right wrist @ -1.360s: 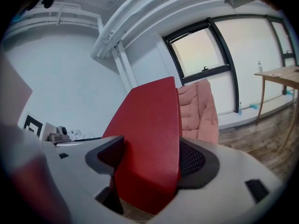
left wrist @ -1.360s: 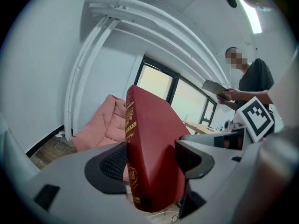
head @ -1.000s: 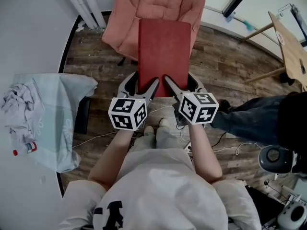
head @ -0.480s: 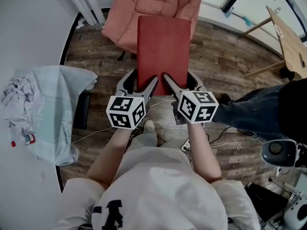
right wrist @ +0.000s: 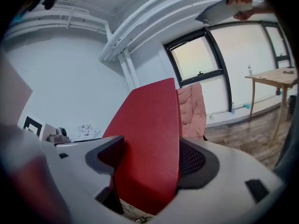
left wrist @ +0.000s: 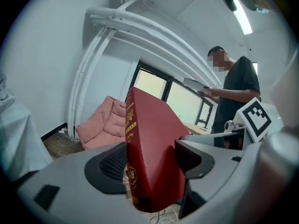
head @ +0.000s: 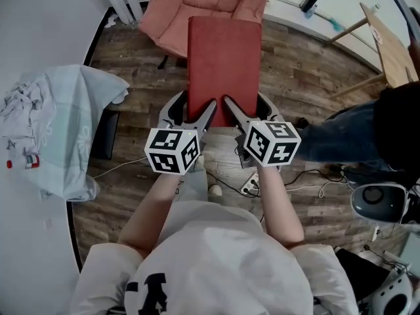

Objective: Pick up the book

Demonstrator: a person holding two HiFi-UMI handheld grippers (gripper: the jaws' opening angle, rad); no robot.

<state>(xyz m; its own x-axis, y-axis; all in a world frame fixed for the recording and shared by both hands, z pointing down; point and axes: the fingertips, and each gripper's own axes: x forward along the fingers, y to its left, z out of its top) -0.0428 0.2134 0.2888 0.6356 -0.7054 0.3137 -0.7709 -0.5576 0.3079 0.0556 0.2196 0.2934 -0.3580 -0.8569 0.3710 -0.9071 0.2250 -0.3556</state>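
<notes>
Hardback book [head: 223, 61] aloft, clamped at its near end

Held in the air above the wooden floor [head: 302, 77], flat and roughly level in the head view, far end pointing toward the pink armchair [head: 203, 8]. Gripped at the near short edge by the left gripper [head: 195, 112] and the right gripper [head: 247, 112], side by side and close together. Shown in the left gripper view standing between the ribbed pads [left wrist: 112, 162], gilt-lettered spine facing the camera, jaws closed down to the thickness of the covers. Pinched the same way in the right gripper view, plain red cover [right wrist: 149, 148] filling the gap.

Judged already lifted, so mostly a matter of steady carrying. Squeeze firmly and equally with both: with most of the length hanging out past the jaws, prone to sag or twist on any slack. Move both hands as one, same height, same pace, no pulling apart or wringing. Avoid dipping the far end toward the armchair. Mind the person's leg [head: 341, 136] at the right before stepping
</notes>
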